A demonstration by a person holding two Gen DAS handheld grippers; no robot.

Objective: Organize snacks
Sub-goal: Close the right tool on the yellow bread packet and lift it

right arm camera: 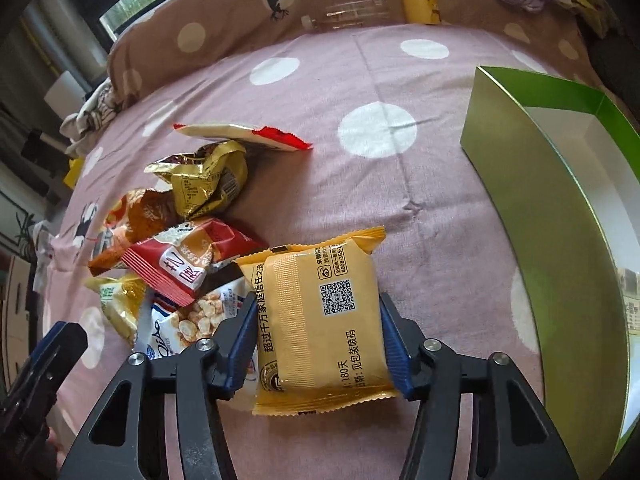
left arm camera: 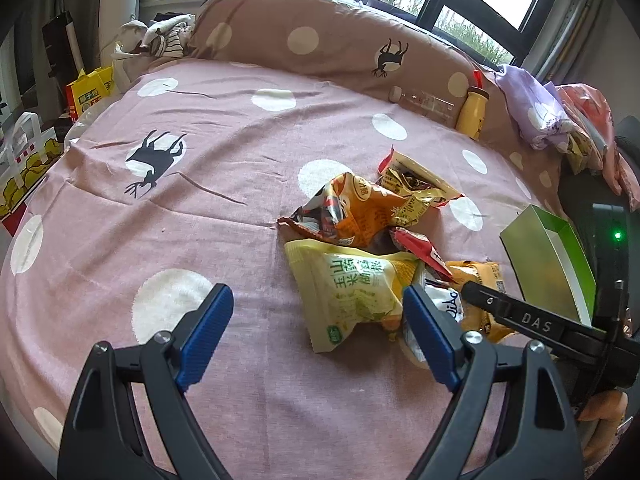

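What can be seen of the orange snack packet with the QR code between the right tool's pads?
The orange snack packet is a flat, squarish pillow pack of glossy plastic film with crimped, zigzag-cut ends. Its back faces up, showing a wide ribbed seam, a QR code and black printed text. It looks sealed and unopened. It lies lengthwise between the blue pads of the right tool, which press its two long sides. Its left edge overlaps a white popcorn-print packet. The pink dotted bedsheet is beneath it.

My left gripper [left arm camera: 318,340] points down at a slant, its blue-padded jaws spread wide with nothing gripped between them. My right gripper [right arm camera: 318,340] tilts more steeply downward; its pads [right arm camera: 394,348] press against both sides of the orange snack packet [right arm camera: 320,320], holding it.
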